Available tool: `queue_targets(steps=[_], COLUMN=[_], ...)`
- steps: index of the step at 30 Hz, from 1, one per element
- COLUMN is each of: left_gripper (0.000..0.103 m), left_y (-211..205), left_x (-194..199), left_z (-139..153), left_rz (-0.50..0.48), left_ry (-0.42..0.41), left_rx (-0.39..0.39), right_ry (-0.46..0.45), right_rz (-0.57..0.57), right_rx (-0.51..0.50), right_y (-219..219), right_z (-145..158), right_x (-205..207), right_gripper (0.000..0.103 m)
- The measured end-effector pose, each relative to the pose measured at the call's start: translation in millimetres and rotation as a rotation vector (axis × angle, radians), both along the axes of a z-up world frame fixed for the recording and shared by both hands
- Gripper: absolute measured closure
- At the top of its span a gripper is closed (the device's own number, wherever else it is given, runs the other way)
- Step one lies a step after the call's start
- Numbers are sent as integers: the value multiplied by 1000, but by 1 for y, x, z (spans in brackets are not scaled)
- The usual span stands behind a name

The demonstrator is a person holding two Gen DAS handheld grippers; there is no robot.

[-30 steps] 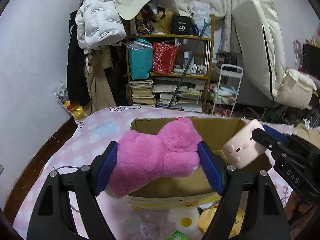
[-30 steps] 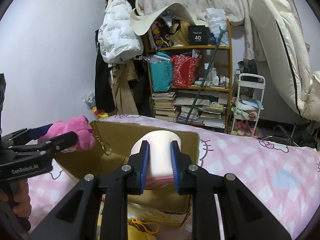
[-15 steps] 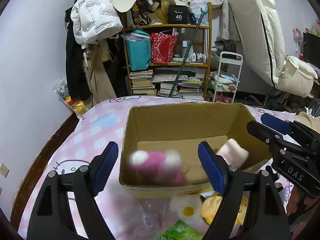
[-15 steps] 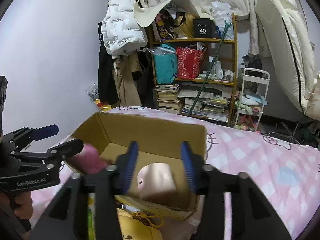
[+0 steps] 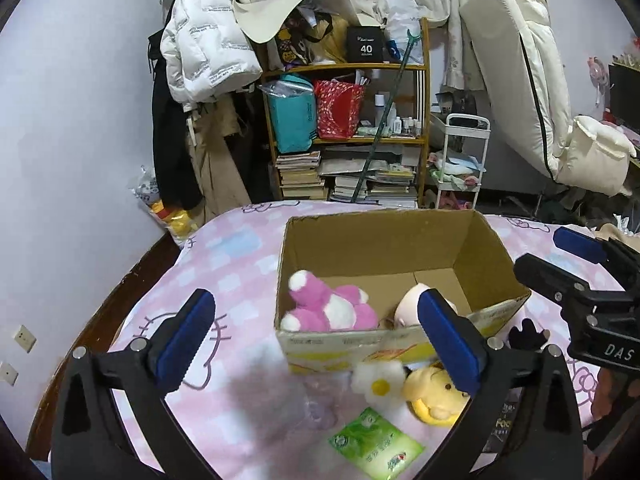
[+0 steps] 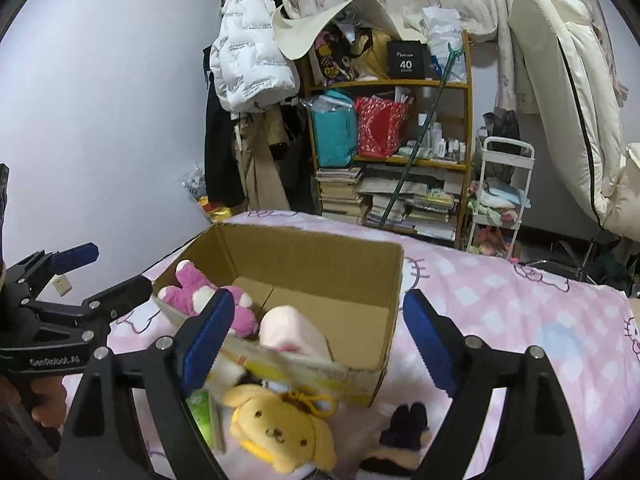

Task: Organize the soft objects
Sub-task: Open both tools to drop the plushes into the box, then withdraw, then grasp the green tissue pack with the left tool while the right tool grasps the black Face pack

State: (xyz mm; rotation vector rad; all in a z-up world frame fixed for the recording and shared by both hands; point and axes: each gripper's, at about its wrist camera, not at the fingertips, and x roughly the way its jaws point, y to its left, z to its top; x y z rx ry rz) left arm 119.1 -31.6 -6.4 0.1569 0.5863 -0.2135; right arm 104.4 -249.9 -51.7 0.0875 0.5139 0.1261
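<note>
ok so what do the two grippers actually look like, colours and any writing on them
Both are matte black plastic frames with silver screw heads and two fingers faced with ridged blue pads. The left gripper carries white "GenRobot.AI" lettering on its side, seen in the right wrist view. The right gripper shows white "DAS" lettering in the left wrist view. No cables are visible, and the hand on the left handle is bare.
</note>
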Motion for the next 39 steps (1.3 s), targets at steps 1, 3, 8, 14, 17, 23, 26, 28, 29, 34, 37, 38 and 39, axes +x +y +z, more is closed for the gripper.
queue_targets(steps=[1,3,8,14,17,23,26,28,29,34,37,38,39], left_gripper=[3,3,3,3,3,3,3,3,3,3,3,3,3], left_y=[2,5,8,13,16,24,23,22,22,20,20,21,21], left_x=[-2,-6,-20,-38,-46,-56,-61,-65,-66,-66,-63,-61,-59], left_z=[0,2,2,2,4,5,4,5,5,2,-6,-10,-13], left_rz=[4,7,1,16,47,61,60,53,50,38,29,25,25], left_ry=[8,21,36,51,40,68,72,65,66,98,120,130,137], left_rx=[-2,-7,23,33,46,37,50,60,62,65,63,58,57], right_ry=[8,15,25,61,81,112,133,151,160,207,251,262,277], right_rz=[0,4,-19,-44,-61,-66,-73,-78,-84,-101,-104,-103,-103], right_rx=[-1,-3,5,46,36,53,38,32,28,29,32,36,48], right_y=[1,3,4,-1,-2,-1,1,3,3,5,6,5,4], right_z=[0,0,3,2,0,-1,-4,-7,-8,-15,-23,-26,-29], right_x=[-3,-9,-25,-40,-47,-57,-61,-63,-64,-65,-62,-61,-61], right_gripper=[11,9,5,3,2,2,2,2,2,2,2,2,2])
